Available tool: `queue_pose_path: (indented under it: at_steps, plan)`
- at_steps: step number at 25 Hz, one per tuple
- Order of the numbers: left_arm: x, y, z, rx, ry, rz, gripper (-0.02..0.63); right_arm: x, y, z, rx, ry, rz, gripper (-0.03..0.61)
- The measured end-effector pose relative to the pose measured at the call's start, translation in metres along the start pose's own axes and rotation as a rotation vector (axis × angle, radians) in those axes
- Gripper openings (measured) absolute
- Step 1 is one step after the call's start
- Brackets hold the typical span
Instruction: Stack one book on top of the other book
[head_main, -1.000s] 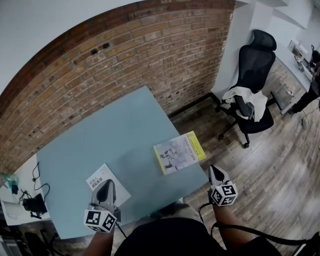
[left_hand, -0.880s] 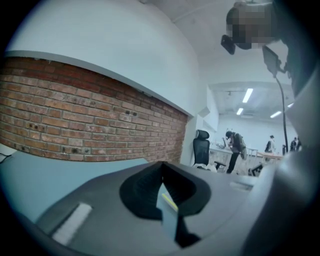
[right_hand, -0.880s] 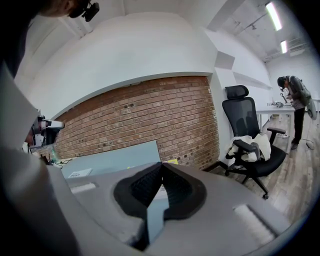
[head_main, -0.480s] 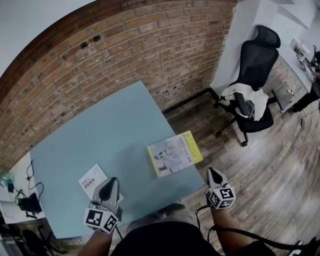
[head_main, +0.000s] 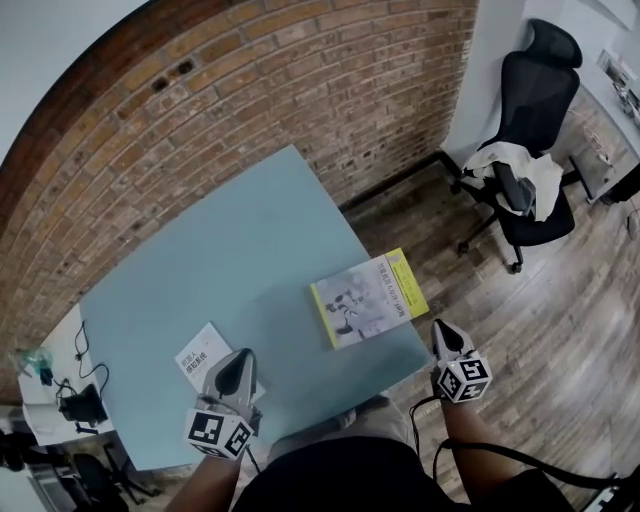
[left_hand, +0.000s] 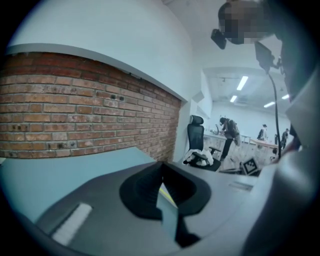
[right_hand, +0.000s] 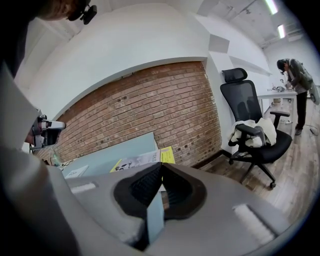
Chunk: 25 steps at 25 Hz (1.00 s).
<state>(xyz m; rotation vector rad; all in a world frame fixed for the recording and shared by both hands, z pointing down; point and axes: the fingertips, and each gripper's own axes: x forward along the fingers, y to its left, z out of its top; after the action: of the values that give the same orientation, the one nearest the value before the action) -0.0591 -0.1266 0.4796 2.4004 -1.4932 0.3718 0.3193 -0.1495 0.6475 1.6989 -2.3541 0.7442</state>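
A larger book with a yellow edge (head_main: 368, 298) lies flat near the front right corner of the light blue table (head_main: 240, 260). A small white book (head_main: 201, 354) lies near the front left edge. My left gripper (head_main: 240, 362) hovers over the white book's near right corner and hides part of it. Its jaws are shut with nothing between them (left_hand: 161, 164). My right gripper (head_main: 445, 330) hangs just off the table's front right corner, shut and empty (right_hand: 161, 165). In the right gripper view the yellow-edged book (right_hand: 145, 159) lies ahead and the white book (right_hand: 77, 171) far left.
A brick wall (head_main: 300, 90) runs behind the table. A black office chair (head_main: 525, 150) with a white garment stands on the wooden floor at the right. A low white side table with cables (head_main: 60, 400) sits at the left. People stand far off in the room.
My left gripper has shifted a little right, from over the white book toward its right corner. The right gripper has sunk slightly beside the table corner. Both books lie unmoved.
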Motion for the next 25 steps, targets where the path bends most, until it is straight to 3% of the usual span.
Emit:
queue_pose_path:
  at_steps: [14, 18, 25]
  plan:
    - [0.017, 0.001, -0.002, 0.012, 0.054, 0.021, 0.005, 0.029, -0.007, -0.012, 0.055, 0.020, 0.058, 0.063]
    - [0.018, 0.004, -0.008, 0.004, 0.072, 0.036, 0.005, 0.034, -0.005, -0.011, 0.055, 0.032, 0.087, 0.125]
    - [0.024, -0.005, -0.008, 0.014, 0.072, 0.032, 0.005, 0.037, -0.011, -0.018, 0.075, 0.047, 0.099, 0.153]
